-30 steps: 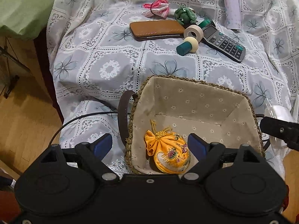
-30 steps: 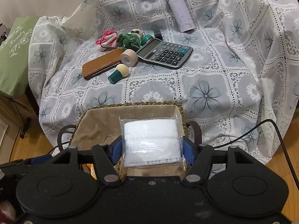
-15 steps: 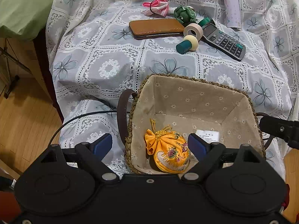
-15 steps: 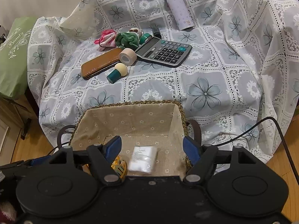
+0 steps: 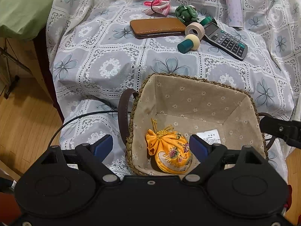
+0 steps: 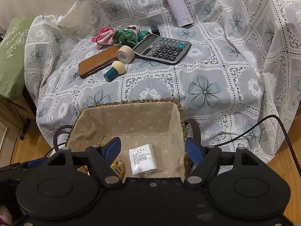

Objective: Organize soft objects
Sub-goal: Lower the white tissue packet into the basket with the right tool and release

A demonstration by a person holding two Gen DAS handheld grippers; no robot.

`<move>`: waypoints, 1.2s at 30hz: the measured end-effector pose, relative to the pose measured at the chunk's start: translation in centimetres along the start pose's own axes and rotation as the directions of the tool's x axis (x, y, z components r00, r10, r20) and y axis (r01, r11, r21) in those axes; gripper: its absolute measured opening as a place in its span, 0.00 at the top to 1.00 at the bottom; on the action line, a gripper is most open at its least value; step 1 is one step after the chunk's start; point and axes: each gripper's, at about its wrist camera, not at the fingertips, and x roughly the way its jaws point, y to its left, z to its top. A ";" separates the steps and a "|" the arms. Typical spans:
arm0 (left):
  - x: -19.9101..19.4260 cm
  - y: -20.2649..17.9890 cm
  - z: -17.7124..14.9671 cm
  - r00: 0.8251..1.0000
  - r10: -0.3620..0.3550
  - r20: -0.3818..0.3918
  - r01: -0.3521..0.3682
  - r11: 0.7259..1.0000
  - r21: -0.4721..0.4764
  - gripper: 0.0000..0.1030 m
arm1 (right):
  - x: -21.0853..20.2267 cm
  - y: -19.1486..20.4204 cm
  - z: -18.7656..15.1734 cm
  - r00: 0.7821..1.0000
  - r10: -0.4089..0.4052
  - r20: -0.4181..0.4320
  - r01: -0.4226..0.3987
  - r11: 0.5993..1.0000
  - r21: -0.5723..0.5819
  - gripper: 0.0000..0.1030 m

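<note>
A woven basket with a flowered cloth lining sits at the near edge of the covered table. Inside lie an orange satin pouch and a white gauze packet. My left gripper is open and empty over the basket's near left corner. My right gripper is open and empty above the packet. A pink cloth bundle and a green scrunchie lie at the far side.
On the lace tablecloth lie a brown wallet, a tape roll, a green-handled brush, a calculator and a lilac bottle. A green pillow is at the left. Wooden floor is below the table edge.
My right gripper opened and let go of the white gauze packet, which dropped into the basket beside the orange pouch. Both grippers drew back slightly.
</note>
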 end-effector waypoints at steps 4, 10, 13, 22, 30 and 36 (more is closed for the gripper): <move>0.1 -0.2 0.0 1.000 0.002 -0.004 -0.002 1.000 0.007 0.18 | 0.0 -0.1 0.2 1.000 -0.011 0.010 0.011 1.000 -0.013 0.26; 0.0 -0.2 0.0 1.000 0.006 -0.002 -0.006 1.000 0.014 0.18 | 0.0 -0.3 0.3 1.000 -0.014 0.021 0.014 1.000 -0.007 0.25; -0.1 -0.2 0.0 1.000 0.009 0.005 -0.009 1.000 0.017 0.18 | 0.1 -0.2 0.2 1.000 -0.015 0.018 0.015 1.000 -0.007 0.25; -0.2 -0.5 0.0 1.000 0.008 0.021 -0.009 0.999 0.035 0.17 | 0.8 -0.2 0.1 1.000 -0.022 0.002 0.022 1.000 -0.009 0.25; 0.3 -0.7 0.6 0.999 0.013 0.041 -0.015 0.999 0.043 0.17 | 2.3 0.0 0.6 0.999 -0.035 -0.033 0.035 0.999 -0.016 0.25; 0.9 -0.7 1.5 0.999 0.012 0.039 -0.014 0.999 0.049 0.17 | 3.4 0.1 1.8 0.998 -0.042 -0.043 0.041 0.999 -0.015 0.25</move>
